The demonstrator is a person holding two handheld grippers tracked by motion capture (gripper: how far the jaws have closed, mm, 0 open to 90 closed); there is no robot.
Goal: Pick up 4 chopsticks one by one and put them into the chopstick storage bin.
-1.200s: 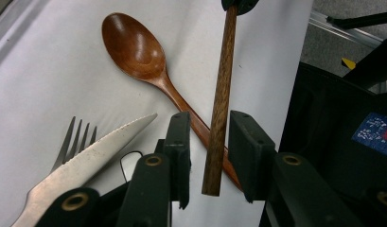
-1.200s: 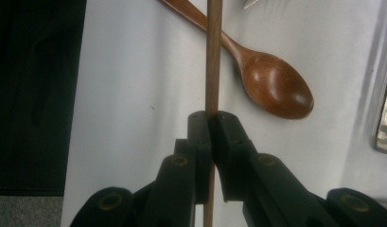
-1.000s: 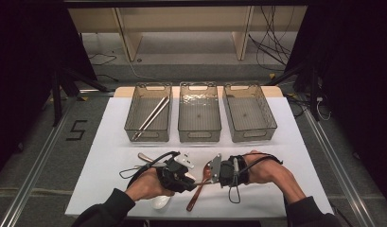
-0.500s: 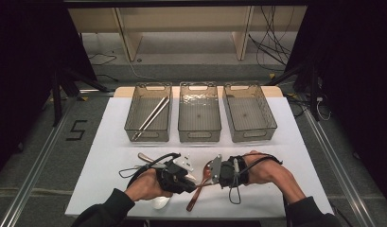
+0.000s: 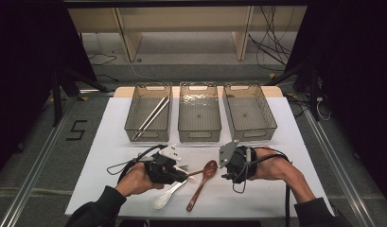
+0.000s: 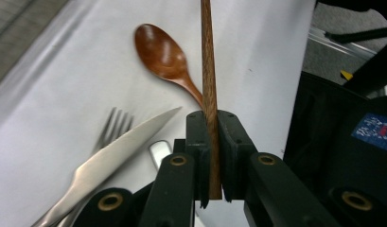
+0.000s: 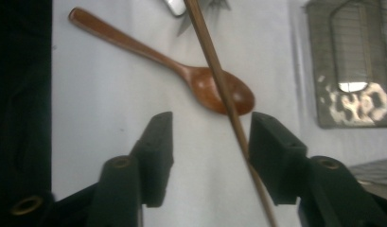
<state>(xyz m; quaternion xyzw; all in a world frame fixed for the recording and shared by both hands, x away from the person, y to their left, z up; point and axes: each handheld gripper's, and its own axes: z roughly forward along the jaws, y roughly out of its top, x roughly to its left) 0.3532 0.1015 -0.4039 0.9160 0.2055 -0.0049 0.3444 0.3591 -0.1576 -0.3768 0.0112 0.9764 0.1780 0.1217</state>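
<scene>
L gripper [image 6: 211, 156] clamped on wooden chopstick [image 6: 209, 71]; R gripper [image 7: 211, 142] jaws just opened, chopstick loose btwn them.

The white table [image 5: 110, 142] bears three bins [image 5: 199, 113], a wooden spoon [image 5: 203, 182] and a white spoon [image 5: 165, 196].

The table [image 5: 110, 156] is white. The three bins [image 5: 199, 113] at its far side are smoky clear grey. Both grippers, left [image 5: 174, 171] and right [image 5: 229, 165], are black. The chopstick [image 6: 209, 71] is dark streaked brown wood. The wooden spoon [image 5: 203, 182] is glossy reddish brown, the other spoon [image 5: 165, 196] white, and the knife [image 6: 115, 156] and fork [image 6: 113, 125] silver.
</scene>
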